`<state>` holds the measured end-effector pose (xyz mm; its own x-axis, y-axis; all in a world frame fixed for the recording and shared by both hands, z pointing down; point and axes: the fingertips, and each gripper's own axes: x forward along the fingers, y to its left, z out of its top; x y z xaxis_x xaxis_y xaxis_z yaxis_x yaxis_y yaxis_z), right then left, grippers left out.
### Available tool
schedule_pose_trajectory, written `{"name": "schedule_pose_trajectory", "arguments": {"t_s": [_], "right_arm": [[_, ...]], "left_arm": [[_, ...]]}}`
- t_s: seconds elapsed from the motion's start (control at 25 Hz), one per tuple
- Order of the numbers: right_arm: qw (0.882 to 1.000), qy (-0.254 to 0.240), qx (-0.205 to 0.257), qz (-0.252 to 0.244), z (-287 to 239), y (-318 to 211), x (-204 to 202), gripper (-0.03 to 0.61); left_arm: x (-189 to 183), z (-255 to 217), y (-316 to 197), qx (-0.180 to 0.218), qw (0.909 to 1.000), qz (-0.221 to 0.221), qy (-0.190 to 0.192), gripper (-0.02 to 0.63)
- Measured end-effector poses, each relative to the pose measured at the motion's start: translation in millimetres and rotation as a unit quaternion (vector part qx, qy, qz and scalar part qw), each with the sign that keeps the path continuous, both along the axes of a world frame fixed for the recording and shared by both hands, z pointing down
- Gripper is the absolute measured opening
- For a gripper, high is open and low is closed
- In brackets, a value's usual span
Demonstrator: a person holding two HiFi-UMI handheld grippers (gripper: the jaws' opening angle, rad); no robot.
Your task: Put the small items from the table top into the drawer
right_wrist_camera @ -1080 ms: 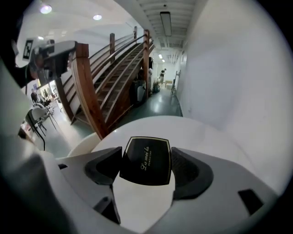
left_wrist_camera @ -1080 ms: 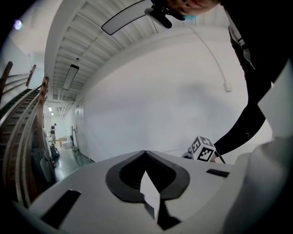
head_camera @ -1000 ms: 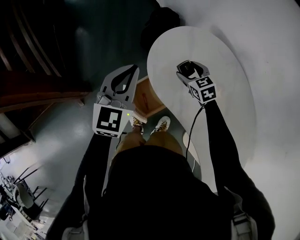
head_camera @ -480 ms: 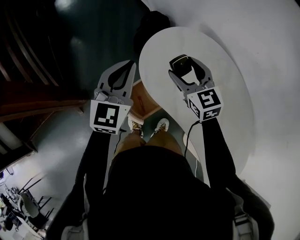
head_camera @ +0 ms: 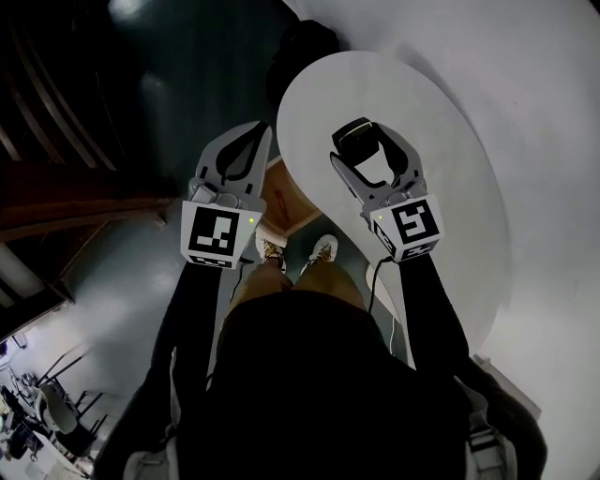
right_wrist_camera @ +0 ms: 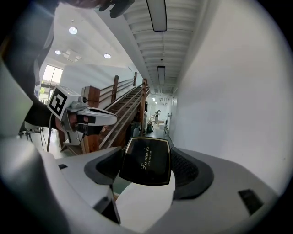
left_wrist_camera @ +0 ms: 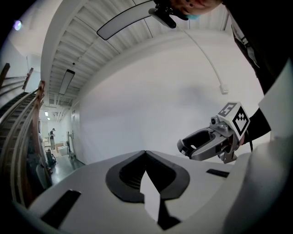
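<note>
One black case (right_wrist_camera: 146,161) sits clamped between the fingers of the right gripper (head_camera: 361,141), above the white table (head_camera: 450,141) near its edge. The left gripper (head_camera: 255,141) hangs off the table over the dark floor (head_camera: 112,272), fingers pressed together on nothing. Between the two, an open wooden drawer (head_camera: 286,202) shows below the table edge, with the person's shoes (head_camera: 323,251) just beside it.

Large indoor hall, office-like or institutional, not a home. A brown wooden staircase with railings (right_wrist_camera: 122,109) is climbing beside a long corridor. Long strip lamps (right_wrist_camera: 156,13) are shining on a ribbed white ceiling (left_wrist_camera: 78,41). A glossy grey-green floor (head_camera: 131,281) is reflecting light, and black-framed chairs (head_camera: 47,412) are standing clustered.
</note>
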<state>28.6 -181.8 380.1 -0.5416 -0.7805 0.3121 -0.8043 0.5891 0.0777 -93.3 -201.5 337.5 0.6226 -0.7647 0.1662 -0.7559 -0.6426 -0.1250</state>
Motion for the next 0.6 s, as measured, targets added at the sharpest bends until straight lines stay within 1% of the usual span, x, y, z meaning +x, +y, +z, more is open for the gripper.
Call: {"name": "schedule_pose_trajectory", "arguments": {"t_s": [0.16, 0.4, 0.6], "right_arm": [[1.000, 0.001, -0.003, -0.021, 6.8, 2.1, -15.5, 0.353], [0.999, -0.011, -0.007, -0.052, 18.1, 5.0, -43.4, 0.353], [0.997, -0.012, -0.018, -0.068, 30.5, 10.0, -63.0, 0.353]], "left_arm": [[-12.9, 3.2, 5.5, 0.004, 0.9998, -0.016, -0.007, 0.014], [-35.8, 10.4, 16.0, 0.009, 0.9987, -0.045, -0.020, 0.014], [-51.4, 16.9, 23.3, 0.006, 0.9980, -0.060, -0.018, 0.014]]}}
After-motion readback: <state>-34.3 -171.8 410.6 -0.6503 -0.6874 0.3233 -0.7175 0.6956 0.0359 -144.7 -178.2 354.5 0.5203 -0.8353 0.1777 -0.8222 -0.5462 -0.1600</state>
